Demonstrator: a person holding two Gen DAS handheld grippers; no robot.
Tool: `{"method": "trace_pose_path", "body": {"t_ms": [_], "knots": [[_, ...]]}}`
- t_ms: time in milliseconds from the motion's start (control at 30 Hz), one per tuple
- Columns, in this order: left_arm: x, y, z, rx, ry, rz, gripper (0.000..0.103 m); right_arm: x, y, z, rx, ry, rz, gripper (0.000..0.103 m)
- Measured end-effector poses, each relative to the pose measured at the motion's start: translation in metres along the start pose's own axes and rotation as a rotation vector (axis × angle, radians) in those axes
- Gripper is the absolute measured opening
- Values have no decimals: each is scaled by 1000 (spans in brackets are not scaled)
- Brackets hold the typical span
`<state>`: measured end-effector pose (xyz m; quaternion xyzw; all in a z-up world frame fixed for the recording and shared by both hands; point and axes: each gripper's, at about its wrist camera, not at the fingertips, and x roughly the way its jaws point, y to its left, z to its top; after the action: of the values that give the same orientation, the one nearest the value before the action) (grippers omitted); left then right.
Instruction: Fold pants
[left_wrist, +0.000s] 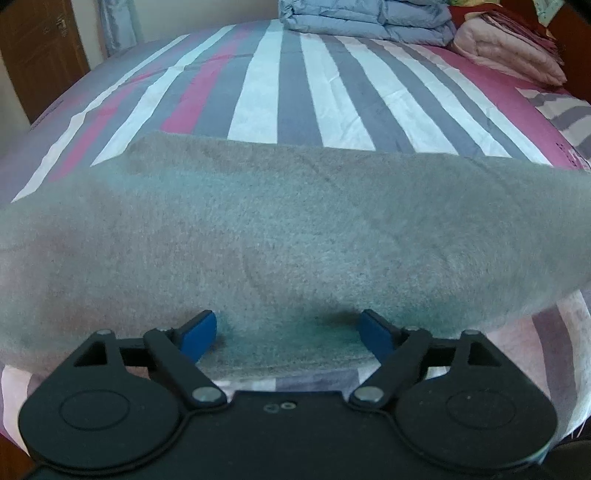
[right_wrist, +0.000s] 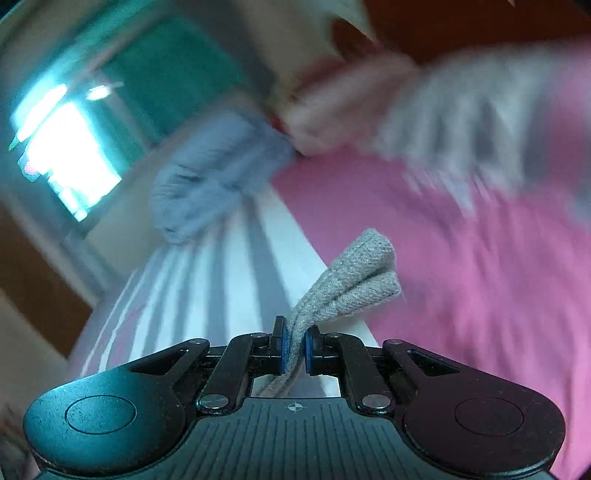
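The grey fleece pants (left_wrist: 288, 229) lie across the striped bed as a wide band in the left wrist view. My left gripper (left_wrist: 288, 334) is open, its blue pads wide apart at the near edge of the pants, holding nothing. In the right wrist view my right gripper (right_wrist: 294, 347) is shut on a folded edge of the grey pants (right_wrist: 351, 280), which sticks up past the pads. The right view is blurred by motion.
The bed has a striped grey, white and pink cover (left_wrist: 288, 85). A folded blue quilt (left_wrist: 365, 18) and a pink folded blanket (left_wrist: 509, 55) lie at the far end. A wooden door (left_wrist: 40, 55) stands at the left. A bright window (right_wrist: 62, 147) shows in the right view.
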<state>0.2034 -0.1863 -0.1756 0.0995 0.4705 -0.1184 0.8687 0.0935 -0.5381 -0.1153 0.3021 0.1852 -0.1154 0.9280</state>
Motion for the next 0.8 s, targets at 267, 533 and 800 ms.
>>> {"method": "trace_pose_path", "body": {"t_ms": [267, 533, 800], "knots": [[-10, 4, 5, 1, -10, 6, 69, 44, -54, -47, 222, 231, -169, 9], [-5, 12, 16, -10, -35, 43, 74, 32, -80, -44, 429, 236, -105, 50], [11, 15, 7, -35, 4, 48, 74, 54, -96, -42, 608, 226, -96, 25]]}}
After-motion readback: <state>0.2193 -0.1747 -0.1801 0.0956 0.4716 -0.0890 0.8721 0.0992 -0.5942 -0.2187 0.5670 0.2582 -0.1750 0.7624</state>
